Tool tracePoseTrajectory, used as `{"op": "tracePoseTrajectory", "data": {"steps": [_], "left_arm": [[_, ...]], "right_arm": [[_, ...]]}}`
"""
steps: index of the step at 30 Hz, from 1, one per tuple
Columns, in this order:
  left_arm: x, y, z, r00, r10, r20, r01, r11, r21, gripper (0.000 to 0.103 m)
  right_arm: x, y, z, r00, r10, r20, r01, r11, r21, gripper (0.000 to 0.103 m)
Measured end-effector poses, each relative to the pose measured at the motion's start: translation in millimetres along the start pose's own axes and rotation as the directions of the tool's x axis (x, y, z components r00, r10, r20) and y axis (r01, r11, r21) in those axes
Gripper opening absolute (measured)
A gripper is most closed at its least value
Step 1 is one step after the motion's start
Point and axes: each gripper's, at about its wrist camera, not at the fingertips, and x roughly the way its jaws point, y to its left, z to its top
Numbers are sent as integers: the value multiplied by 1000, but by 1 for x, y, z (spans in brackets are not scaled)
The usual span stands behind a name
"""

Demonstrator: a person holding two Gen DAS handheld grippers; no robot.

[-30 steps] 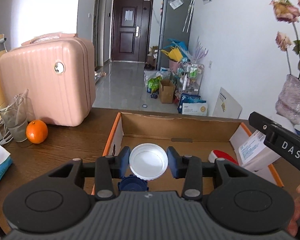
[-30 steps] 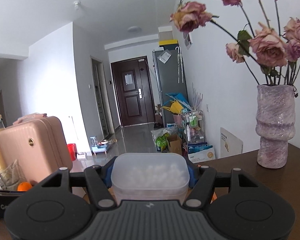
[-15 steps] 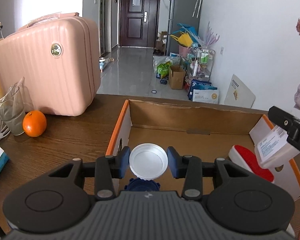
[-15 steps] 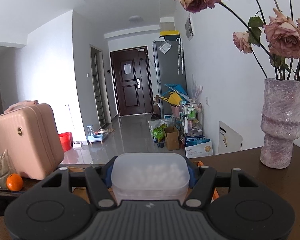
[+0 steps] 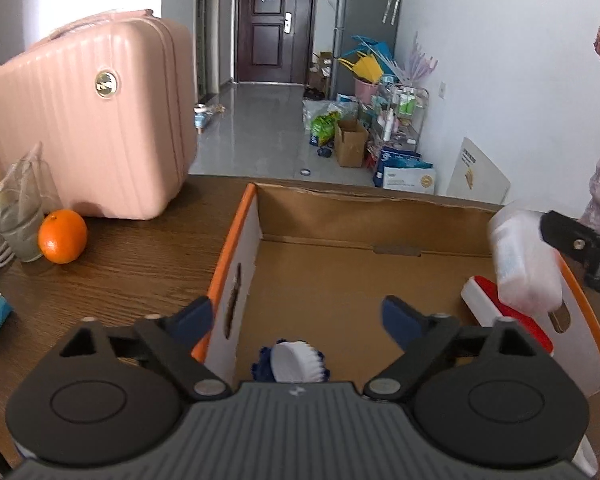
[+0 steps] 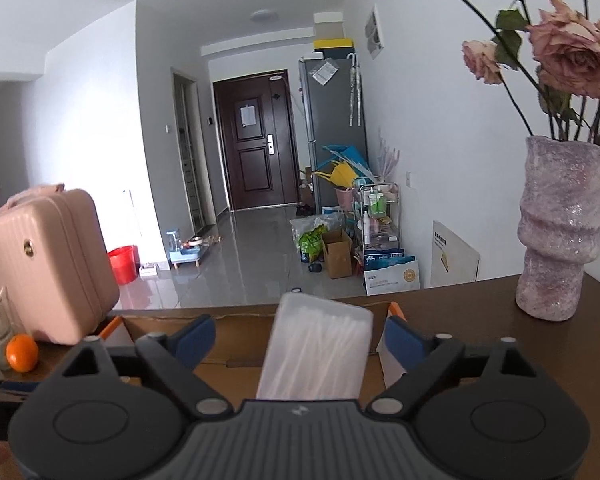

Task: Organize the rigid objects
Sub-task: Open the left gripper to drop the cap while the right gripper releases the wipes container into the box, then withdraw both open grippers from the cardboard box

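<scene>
Left wrist view: a brown table point(image 5: 140, 264) carries a pink suitcase point(image 5: 96, 128) at its far left edge and an open cardboard box point(image 5: 340, 280) in the middle. The left gripper point(image 5: 296, 316) is opening above the box's near edge, a white cap point(image 5: 296, 364) loose below it. The right gripper point(image 6: 298, 336) is opening too, pads clear of the swab box point(image 6: 320, 344) tilting between them.

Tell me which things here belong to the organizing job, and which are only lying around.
Job: cardboard box; white-capped bottle; clear container of cotton swabs; red-and-white item.

Lying about: orange; pink suitcase; vase of flowers; glass.
</scene>
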Motion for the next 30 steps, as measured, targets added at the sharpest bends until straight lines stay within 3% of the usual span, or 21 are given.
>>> {"op": "tracePoseTrajectory", "data": {"steps": [14,30], "left_arm": [[-9,1,1,1000,1,18,-1,1000,-4,103],[-58,11,-22,994,-6,114,4,1000,13,103]], "right_arm": [[-6,0,4,1000,3,3,-3,1000,9,103],[-51,8,-6,999,31,-8,-31,998,-52,103]]}}
